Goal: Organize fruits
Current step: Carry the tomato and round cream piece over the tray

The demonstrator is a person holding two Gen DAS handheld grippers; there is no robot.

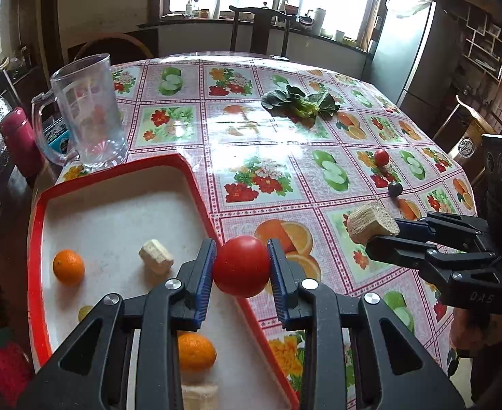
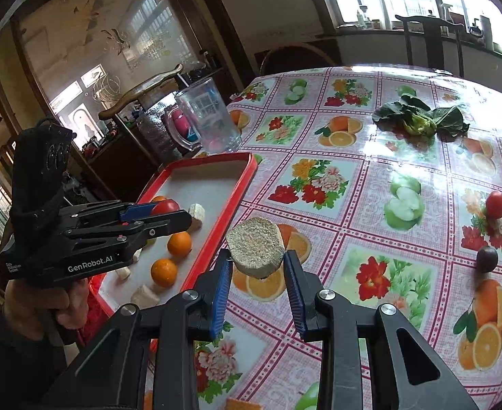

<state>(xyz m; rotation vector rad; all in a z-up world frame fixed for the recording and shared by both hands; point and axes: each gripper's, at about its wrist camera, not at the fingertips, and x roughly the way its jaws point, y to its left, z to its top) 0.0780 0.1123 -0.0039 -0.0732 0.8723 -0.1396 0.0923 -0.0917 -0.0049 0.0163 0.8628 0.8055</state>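
Both hands are loaded here: the left tongs (image 1: 241, 266) are clamped on a red tomato (image 1: 241, 265), held right over the near rim of the red tray (image 1: 196, 184), while the right tongs (image 2: 258, 266) are closed on a pale, fibrous cut chunk (image 2: 255, 246) hanging above the desk (image 2: 353, 177) just beside that tray. Inside the tray there are oranges (image 1: 68, 267) and more pale pieces (image 1: 156, 257) already lying about. Out on the flowered cloth a small tomato (image 2: 496, 205) and a dark round fruit (image 2: 487, 259) wait, well apart from the tray, with a leafy green (image 2: 421, 119) further back. The worry, I'd say, is that smooth tomato: pinched only at its sides, it could squirt free, or if let go over the rim it may bounce off the edge and roll away across the desk. The two tongs are converging on one tray too, so they could knock together. The clear jug (image 1: 87, 109) standing near the tray's far corner could get clipped.
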